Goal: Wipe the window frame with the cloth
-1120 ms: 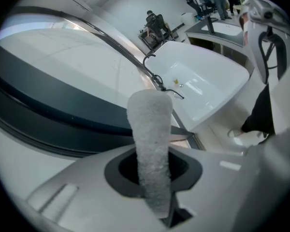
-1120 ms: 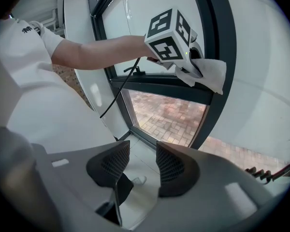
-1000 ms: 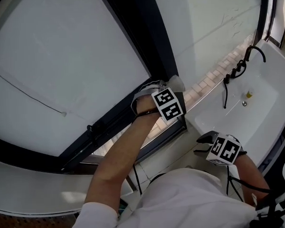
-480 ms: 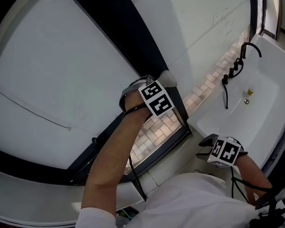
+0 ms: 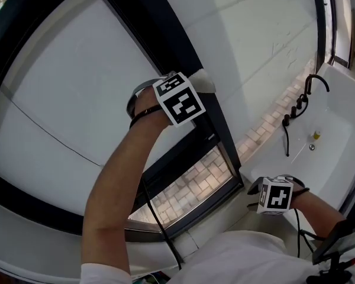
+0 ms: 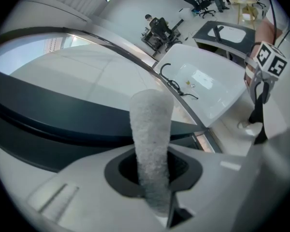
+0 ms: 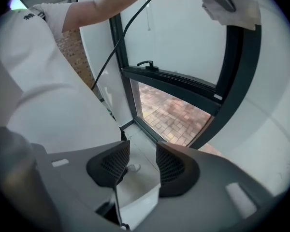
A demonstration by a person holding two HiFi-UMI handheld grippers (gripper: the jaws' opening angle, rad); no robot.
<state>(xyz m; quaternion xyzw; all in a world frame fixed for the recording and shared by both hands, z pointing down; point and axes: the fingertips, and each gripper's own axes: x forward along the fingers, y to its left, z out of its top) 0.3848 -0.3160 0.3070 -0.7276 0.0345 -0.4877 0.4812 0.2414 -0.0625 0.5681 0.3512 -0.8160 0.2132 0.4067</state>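
Against the dark window frame (image 5: 160, 40), your left gripper (image 6: 152, 170) pinches the white cloth (image 6: 152, 129) between its fingers; below the frame, your right gripper's (image 7: 137, 166) fingers are spread, holding nothing.

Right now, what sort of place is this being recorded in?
Probably a washroom or utility corner indoors: a white sink with a black tap is set against a pale wall, beside a dark window frame with brick paving outside its lower pane. The left gripper holds a cloth at that frame.
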